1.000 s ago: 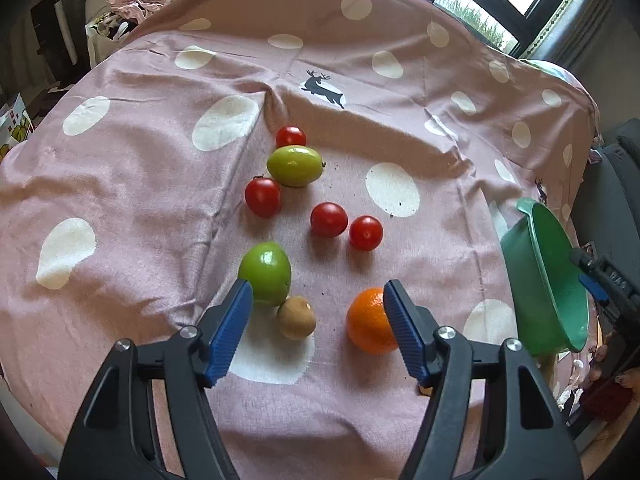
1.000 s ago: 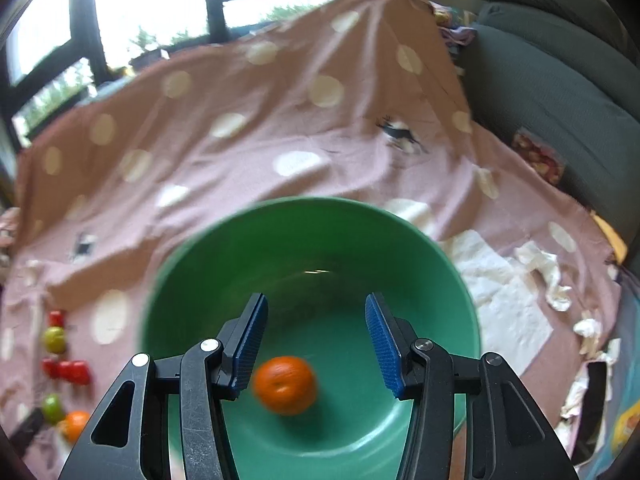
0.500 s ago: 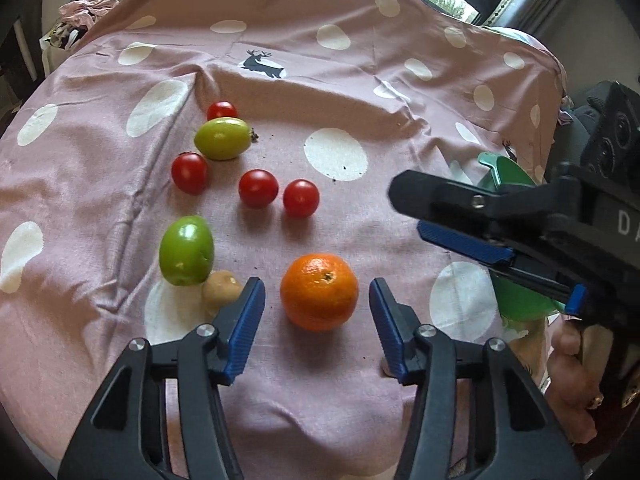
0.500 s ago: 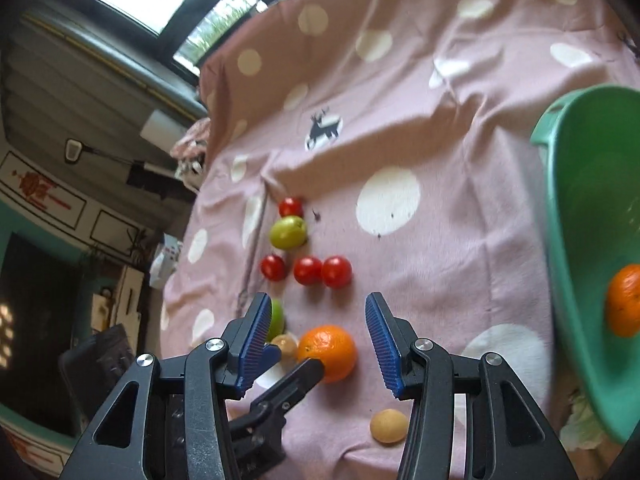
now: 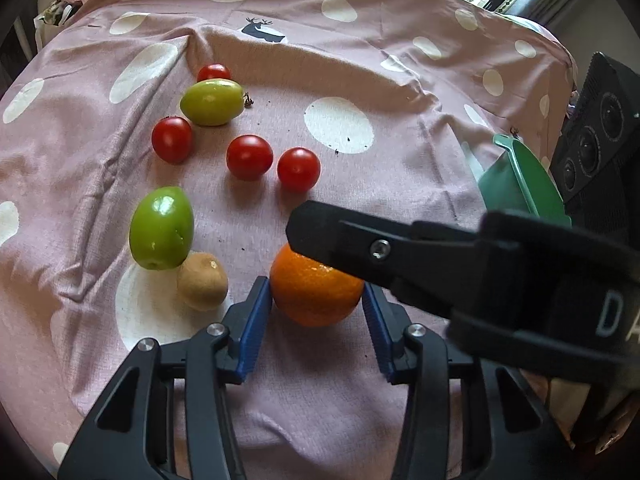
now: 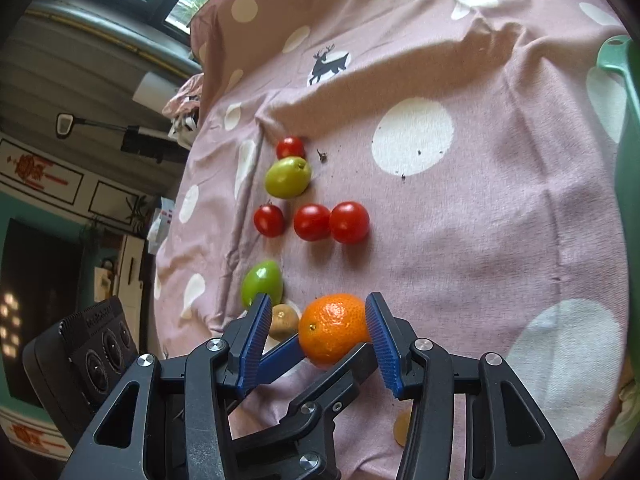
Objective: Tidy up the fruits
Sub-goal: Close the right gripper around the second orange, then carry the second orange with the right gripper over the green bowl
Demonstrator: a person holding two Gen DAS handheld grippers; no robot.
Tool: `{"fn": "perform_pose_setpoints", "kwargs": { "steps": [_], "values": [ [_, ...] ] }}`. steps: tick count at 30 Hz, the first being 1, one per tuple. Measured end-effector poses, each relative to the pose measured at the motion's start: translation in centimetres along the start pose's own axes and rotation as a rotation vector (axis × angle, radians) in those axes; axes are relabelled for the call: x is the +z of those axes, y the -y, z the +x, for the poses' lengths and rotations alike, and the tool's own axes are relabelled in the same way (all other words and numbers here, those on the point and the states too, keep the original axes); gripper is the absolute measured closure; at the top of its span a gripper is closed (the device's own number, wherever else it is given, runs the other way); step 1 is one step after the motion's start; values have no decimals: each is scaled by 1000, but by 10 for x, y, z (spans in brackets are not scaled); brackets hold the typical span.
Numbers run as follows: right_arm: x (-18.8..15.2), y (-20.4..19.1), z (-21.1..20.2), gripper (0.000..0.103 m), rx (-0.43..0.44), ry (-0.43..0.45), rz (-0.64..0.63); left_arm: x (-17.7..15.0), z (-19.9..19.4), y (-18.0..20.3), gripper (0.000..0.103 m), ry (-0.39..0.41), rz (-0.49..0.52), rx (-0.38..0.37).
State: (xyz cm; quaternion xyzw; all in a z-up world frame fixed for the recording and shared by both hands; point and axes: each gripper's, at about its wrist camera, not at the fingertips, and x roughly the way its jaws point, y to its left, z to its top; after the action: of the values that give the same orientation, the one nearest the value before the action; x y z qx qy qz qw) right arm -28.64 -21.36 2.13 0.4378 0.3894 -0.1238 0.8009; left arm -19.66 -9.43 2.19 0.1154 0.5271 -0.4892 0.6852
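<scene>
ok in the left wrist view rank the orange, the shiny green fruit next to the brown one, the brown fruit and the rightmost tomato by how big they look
1. orange
2. shiny green fruit
3. brown fruit and rightmost tomato: these look about alike, so no ranking.
The orange is also nearest the camera, which inflates it somewhat.

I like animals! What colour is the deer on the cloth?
The deer is dark blue-grey, clearest in the right wrist view.
</scene>
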Motion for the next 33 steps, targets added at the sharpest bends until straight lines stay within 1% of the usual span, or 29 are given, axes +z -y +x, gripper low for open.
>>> {"fn": "perform_pose_setpoints", "kwargs": {
  "steps": [6, 9, 13, 23, 27, 33],
  "values": [
    [-1, 4, 7, 54, -35, -14, -1, 0, 1, -1, 57, 3, -1, -2],
    [-1, 4, 10, 57, -53, -18, -6, 1, 2, 0, 57, 7, 2, 0],
    [-2, -2, 11, 57, -77, -4, -34, 2, -2, -1, 58, 29, -8, -4],
    [-8, -24, -18, 57, -104, 129, -122, 3, -30, 8, 58, 158, 7, -52],
    [-9, -33, -29, 57, -115, 176, -159, 3, -41, 15, 58, 206, 23, -56],
    [-14, -45, -46, 57, -127, 241, -206, 2, -54, 23, 58, 258, 39, -72]
  ]
}}
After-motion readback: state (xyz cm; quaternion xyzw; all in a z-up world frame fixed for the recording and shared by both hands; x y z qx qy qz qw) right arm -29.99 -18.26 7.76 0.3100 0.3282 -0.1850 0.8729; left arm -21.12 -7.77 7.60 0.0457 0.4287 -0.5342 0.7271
